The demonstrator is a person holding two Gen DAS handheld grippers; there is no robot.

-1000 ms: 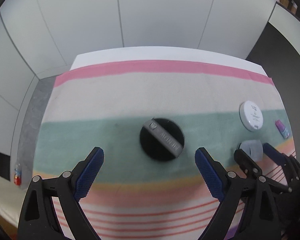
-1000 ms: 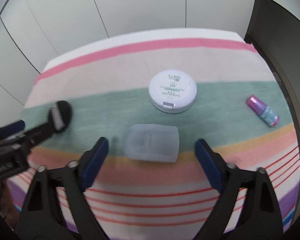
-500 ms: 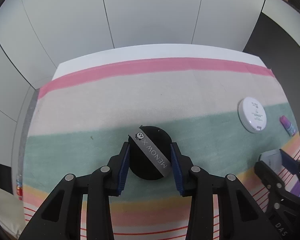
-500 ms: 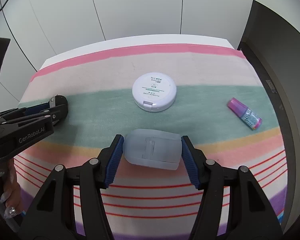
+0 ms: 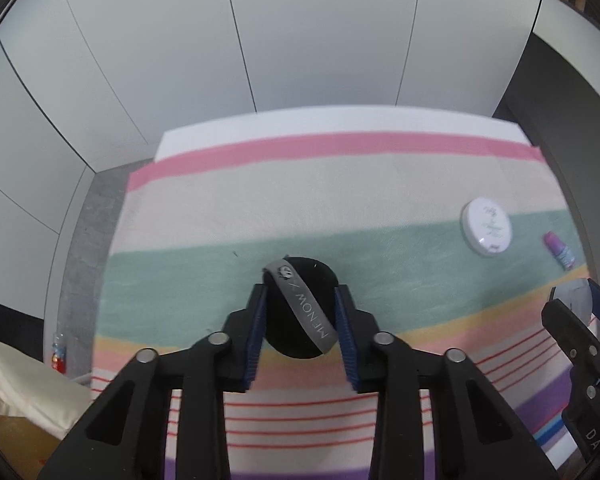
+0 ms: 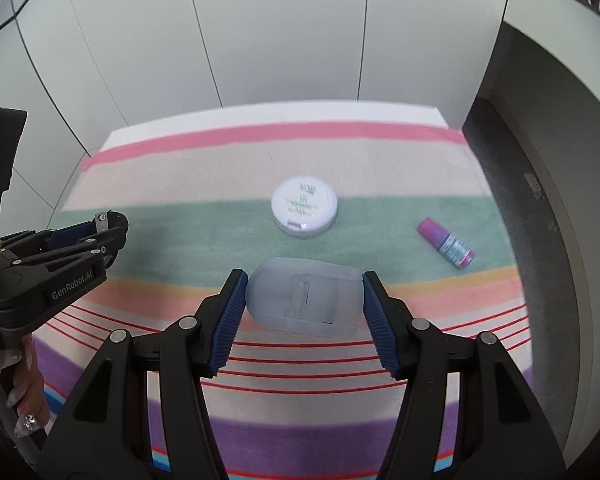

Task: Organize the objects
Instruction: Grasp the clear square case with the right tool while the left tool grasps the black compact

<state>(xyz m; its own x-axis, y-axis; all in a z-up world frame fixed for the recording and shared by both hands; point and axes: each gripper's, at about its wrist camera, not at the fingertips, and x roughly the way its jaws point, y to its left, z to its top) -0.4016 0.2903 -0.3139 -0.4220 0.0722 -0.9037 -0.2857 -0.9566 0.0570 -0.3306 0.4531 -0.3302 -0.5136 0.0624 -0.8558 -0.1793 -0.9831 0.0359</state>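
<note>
Black disc (image 5: pixel 300 308) is clamped in the left gripper (image 5: pixel 300 312); the right gripper (image 6: pixel 302 298) grips the translucent case (image 6: pixel 304 298). Lift both level, clear of the white compact (image 6: pixel 304 211) ahead.

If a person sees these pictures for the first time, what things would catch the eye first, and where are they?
Probably the two held objects: the left gripper is shut on a black round compact with a grey band, and the right gripper clamps a frosted translucent case, both above the striped cloth. Next, the white round case on the green stripe, with a small pink bottle lying to its right.
</note>
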